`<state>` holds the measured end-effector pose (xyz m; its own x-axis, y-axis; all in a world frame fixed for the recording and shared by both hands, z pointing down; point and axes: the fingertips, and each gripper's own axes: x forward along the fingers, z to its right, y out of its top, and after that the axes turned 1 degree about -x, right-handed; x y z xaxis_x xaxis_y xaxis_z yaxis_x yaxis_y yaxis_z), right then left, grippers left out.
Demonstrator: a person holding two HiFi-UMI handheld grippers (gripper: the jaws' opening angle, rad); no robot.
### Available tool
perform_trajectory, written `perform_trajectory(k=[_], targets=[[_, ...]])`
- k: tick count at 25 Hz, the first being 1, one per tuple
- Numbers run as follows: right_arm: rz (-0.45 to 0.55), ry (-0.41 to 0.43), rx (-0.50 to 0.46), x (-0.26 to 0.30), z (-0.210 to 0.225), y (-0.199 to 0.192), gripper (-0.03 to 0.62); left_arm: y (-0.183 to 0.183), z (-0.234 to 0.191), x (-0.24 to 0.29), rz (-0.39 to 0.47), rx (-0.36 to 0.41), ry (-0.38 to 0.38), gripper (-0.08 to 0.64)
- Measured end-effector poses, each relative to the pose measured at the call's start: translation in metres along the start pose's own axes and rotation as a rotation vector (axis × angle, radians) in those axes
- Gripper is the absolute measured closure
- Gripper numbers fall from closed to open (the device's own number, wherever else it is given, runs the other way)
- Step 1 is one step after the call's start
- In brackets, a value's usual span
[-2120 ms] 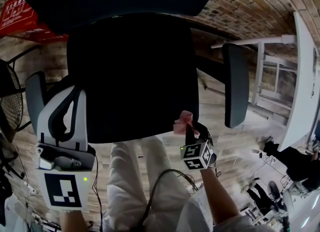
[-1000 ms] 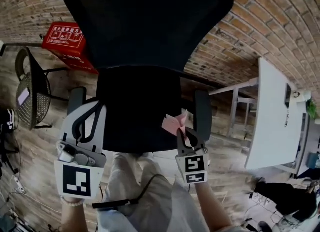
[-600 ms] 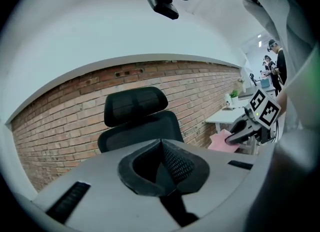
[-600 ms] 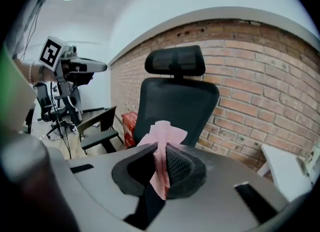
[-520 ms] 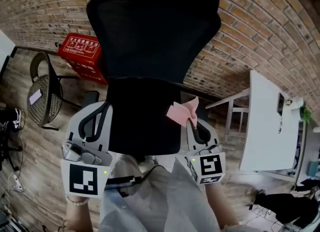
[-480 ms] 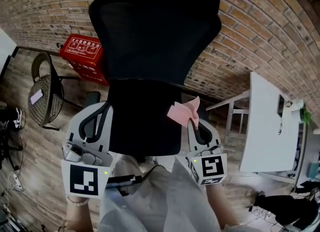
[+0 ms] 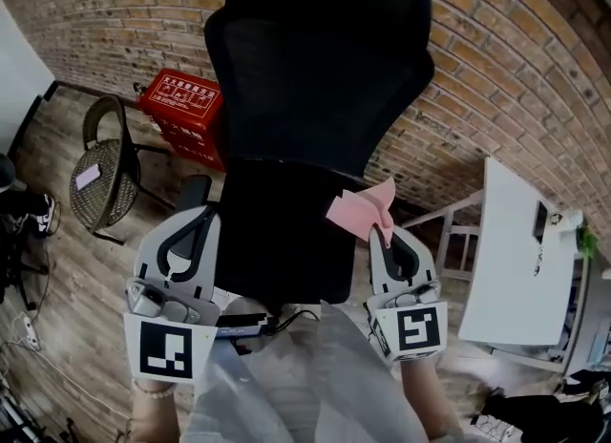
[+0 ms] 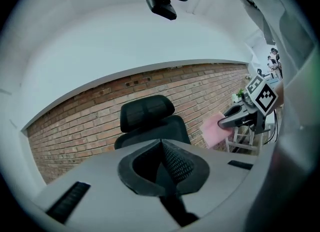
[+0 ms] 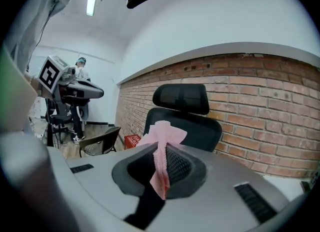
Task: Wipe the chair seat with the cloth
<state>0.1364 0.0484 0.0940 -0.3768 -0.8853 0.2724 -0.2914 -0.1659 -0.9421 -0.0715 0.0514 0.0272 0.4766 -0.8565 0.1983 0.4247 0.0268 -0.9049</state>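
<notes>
A black office chair stands before me, its seat [image 7: 277, 236] under a tall mesh backrest [image 7: 320, 59]. My right gripper [image 7: 386, 234] is shut on a pink cloth [image 7: 363, 208], held up over the seat's right edge. In the right gripper view the cloth [image 9: 161, 162] is pinched between the jaws and fans out above them, with the chair [image 9: 182, 113] beyond. My left gripper [image 7: 194, 223] hovers at the seat's left side, shut with nothing in it. The left gripper view shows the chair [image 8: 149, 121], the cloth [image 8: 215, 130] and the right gripper [image 8: 239, 121].
A red box [image 7: 186, 107] sits on the wooden floor against the brick wall. A wicker chair [image 7: 105, 174] stands at the left. A white table [image 7: 520, 260] stands at the right. The person's light trousers [image 7: 305, 374] are just below the seat.
Both grippers have risen from the seat's front edge. The cloth has moved up and right, off the seat. The view has tilted up, so more of the backrest shows.
</notes>
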Motion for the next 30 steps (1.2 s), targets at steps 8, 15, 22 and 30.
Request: perform_trajectory(k=[8, 15, 22, 30], targets=[[-0.002, 0.022, -0.001, 0.002, -0.008, 0.001, 0.537, 0.001, 0.008, 0.002, 0.008, -0.026, -0.006, 0.541], [-0.015, 0.034, 0.003, 0.002, -0.014, -0.004, 0.537, -0.004, 0.014, 0.002, 0.003, -0.019, -0.015, 0.541], [-0.015, 0.041, 0.0, 0.004, -0.014, -0.003, 0.537, -0.005, 0.012, 0.005, 0.002, -0.025, -0.009, 0.541], [-0.022, 0.052, -0.006, 0.006, -0.016, -0.006, 0.537, -0.005, 0.016, 0.01, -0.003, -0.025, -0.013, 0.541]])
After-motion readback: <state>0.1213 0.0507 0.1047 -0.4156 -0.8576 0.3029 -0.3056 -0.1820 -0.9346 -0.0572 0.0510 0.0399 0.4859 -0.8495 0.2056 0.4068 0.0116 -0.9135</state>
